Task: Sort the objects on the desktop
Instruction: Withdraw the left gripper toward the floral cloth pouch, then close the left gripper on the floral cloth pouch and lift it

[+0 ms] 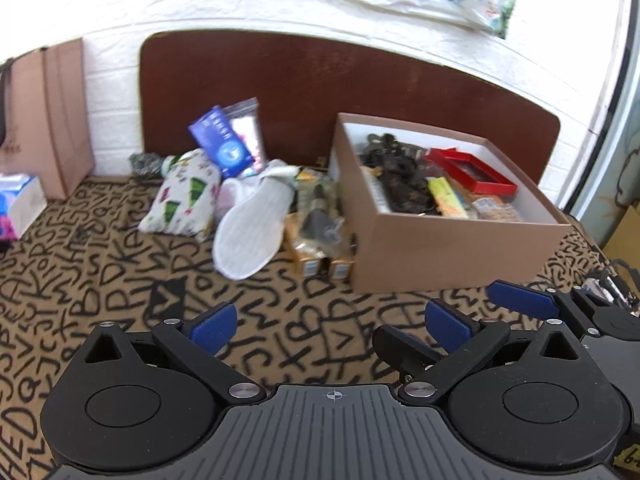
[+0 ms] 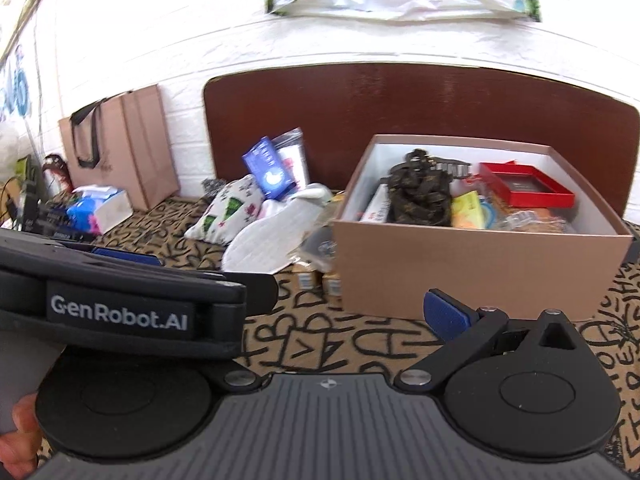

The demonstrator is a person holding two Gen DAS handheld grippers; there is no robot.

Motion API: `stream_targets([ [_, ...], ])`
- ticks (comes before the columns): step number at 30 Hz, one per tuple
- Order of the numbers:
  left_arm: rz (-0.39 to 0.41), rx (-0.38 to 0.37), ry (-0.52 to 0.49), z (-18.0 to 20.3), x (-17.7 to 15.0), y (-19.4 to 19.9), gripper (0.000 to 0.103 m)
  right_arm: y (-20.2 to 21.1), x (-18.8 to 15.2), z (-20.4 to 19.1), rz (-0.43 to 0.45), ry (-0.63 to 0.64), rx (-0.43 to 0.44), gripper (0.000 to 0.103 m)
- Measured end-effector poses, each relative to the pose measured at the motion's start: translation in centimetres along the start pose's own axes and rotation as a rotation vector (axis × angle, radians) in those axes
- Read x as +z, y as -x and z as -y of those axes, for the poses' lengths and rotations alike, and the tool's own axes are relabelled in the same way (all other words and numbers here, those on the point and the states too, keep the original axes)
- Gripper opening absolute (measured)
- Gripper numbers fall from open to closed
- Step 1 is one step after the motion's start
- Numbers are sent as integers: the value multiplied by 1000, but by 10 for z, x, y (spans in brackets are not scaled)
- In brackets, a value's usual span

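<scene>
Box (image 1: 452,252) is sitting close; I'm holding both grippers, left (image 1: 332,326) and right (image 2: 344,300), jaws open and empty, side by side, risking a bump.

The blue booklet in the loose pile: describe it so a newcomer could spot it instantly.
Start at the open tan cardboard box; the loose pile lies to its left. At the pile's back, the glossy blue booklet stands propped against a clear zip bag, the only deep blue item there.
</scene>
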State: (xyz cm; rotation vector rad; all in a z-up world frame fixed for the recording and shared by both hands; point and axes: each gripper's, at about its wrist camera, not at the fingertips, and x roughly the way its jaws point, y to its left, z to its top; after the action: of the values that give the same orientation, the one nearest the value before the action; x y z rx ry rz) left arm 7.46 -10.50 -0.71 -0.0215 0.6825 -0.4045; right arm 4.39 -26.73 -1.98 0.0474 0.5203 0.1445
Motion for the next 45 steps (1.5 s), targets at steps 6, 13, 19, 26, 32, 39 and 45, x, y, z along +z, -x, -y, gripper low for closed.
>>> stream_targets([
  [6, 9, 25, 2, -32, -1, -2, 103, -19, -2, -27, -44, 50, 37, 103],
  [13, 5, 40, 53, -76, 13, -24, 103, -48, -5, -59, -75, 124, 91, 103],
  [19, 1, 71, 91, -118, 28, -47, 103, -81, -2, -78, -86, 175, 139, 102],
  [26, -13, 84, 98, -156, 47, -74, 103, -129, 16, -95, -69, 242, 163, 99],
  [32, -35, 70, 104, -182, 58, -103, 103, -173, 32, -105, -74, 254, 215, 89],
  [39, -58, 34, 112, -201, 72, -140, 103, -216, 46, -117, -86, 277, 251, 77],
  [45, -97, -1, 132, -215, 81, -174, 103, -244, 50, -118, -97, 277, 212, 75],
])
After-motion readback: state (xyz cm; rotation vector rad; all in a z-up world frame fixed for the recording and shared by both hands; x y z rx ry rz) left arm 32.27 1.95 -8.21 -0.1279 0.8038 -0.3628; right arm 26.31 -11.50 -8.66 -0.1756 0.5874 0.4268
